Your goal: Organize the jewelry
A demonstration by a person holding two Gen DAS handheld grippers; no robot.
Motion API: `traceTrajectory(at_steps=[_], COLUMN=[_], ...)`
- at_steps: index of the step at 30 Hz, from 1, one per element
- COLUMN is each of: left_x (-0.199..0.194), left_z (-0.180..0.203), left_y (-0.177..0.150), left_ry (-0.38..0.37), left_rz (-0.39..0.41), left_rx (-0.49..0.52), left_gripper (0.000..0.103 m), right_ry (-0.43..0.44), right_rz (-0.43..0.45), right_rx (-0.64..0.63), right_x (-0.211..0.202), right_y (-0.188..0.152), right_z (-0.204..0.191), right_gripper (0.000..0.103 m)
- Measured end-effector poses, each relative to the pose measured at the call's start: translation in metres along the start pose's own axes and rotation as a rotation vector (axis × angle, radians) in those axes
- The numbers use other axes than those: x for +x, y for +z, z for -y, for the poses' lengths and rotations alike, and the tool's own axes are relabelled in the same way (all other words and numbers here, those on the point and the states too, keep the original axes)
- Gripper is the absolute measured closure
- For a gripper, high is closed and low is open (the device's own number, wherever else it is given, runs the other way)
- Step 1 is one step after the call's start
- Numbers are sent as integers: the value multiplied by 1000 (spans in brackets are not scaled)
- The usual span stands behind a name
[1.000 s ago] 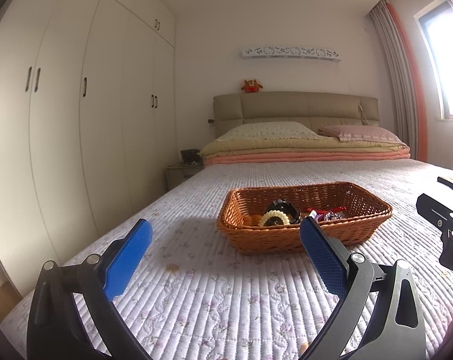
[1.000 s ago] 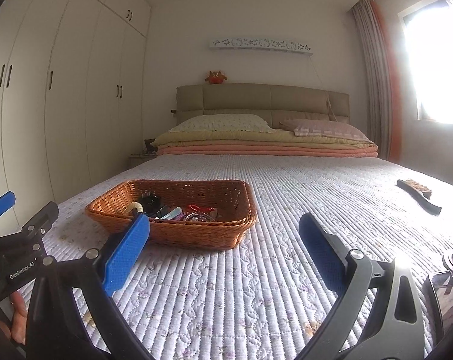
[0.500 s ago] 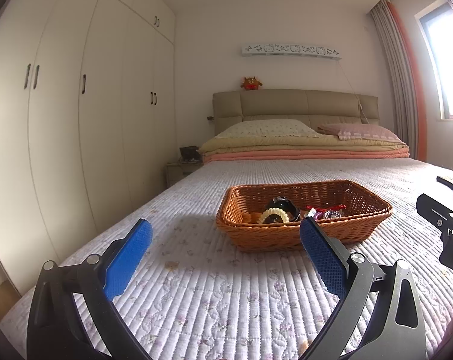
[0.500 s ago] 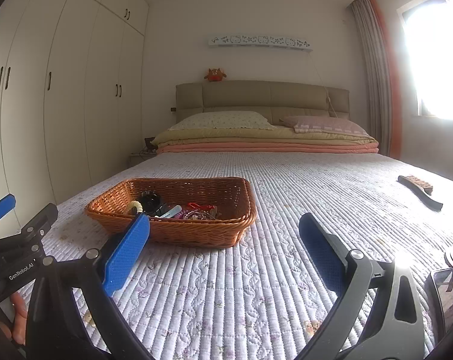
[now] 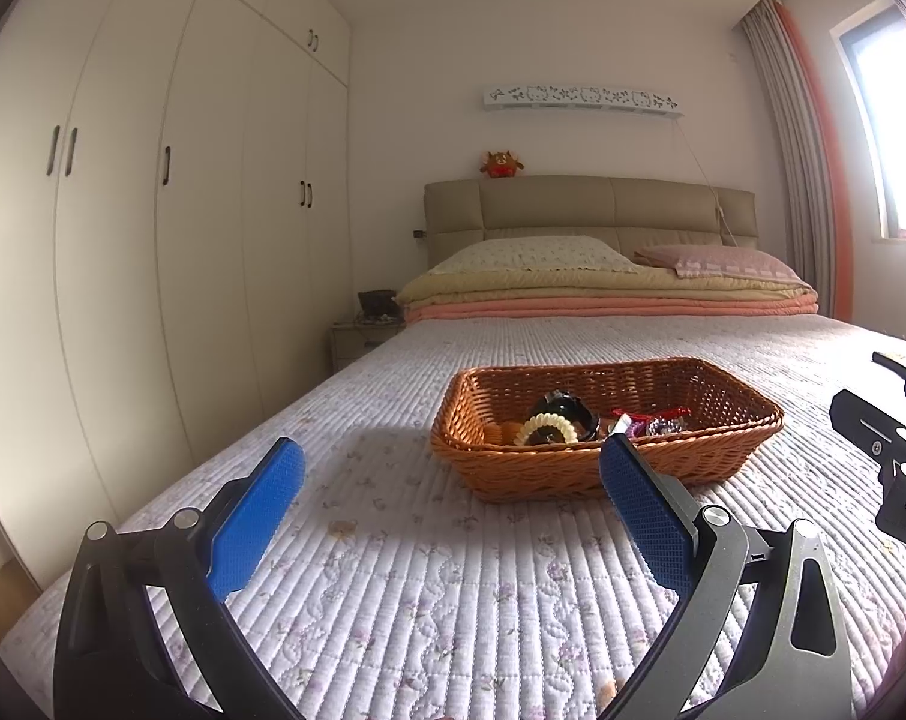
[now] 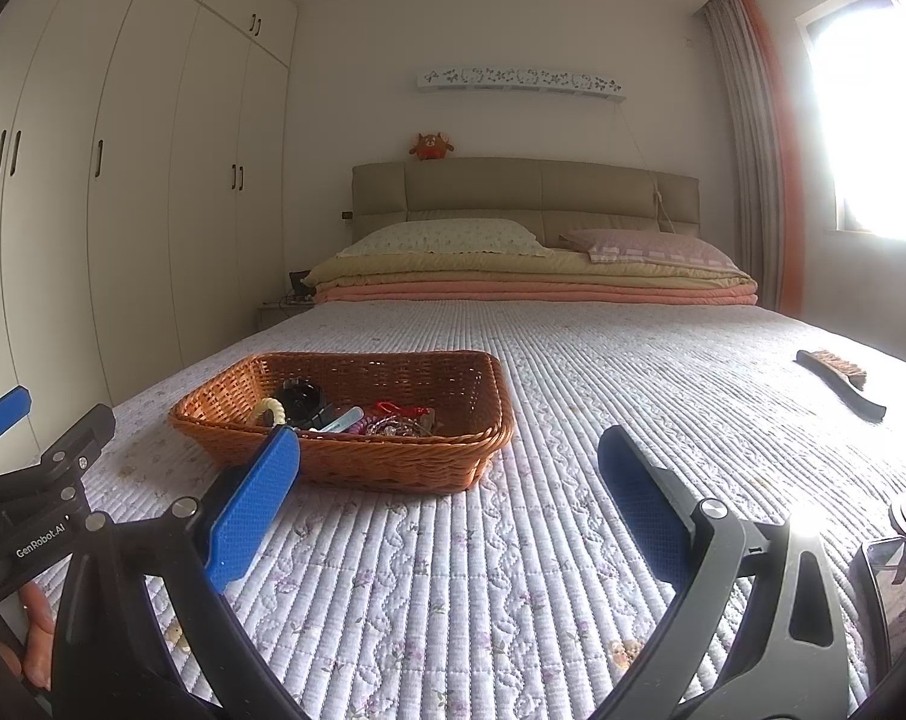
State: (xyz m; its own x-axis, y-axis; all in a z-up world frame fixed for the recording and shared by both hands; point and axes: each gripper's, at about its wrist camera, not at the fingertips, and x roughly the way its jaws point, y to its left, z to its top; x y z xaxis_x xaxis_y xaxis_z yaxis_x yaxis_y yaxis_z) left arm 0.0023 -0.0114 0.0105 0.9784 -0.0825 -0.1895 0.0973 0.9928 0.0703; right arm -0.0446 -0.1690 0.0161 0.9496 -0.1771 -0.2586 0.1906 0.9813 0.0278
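Just beyond left hand-held gripper [image 5: 450, 489]: basket [image 5: 603, 471].

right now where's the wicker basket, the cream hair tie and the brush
wicker basket [image 6: 387, 468], right wrist view, on its front wall
cream hair tie [image 5: 543, 427], left wrist view, on its coiled ring
brush [image 6: 837, 381], right wrist view, mid-length on its body

Both grippers: black frames with silver screws, blue textured pads [image 5: 255, 516], white "GenRobot.AI" lettering [image 6: 40, 540].
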Motion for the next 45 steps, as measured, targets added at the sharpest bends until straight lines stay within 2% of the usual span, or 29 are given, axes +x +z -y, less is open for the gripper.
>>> traceTrajectory(at_steps=[45], left_x=[-1], left_z=[1], left_y=[0], left_ry=[9], left_rz=[-7], left_rx=[3], left_gripper=[7], right_ry=[3], right_rz=[-16], right_rx=[1], right_x=[2], right_y=[0], right_z=[1], right_gripper=[8])
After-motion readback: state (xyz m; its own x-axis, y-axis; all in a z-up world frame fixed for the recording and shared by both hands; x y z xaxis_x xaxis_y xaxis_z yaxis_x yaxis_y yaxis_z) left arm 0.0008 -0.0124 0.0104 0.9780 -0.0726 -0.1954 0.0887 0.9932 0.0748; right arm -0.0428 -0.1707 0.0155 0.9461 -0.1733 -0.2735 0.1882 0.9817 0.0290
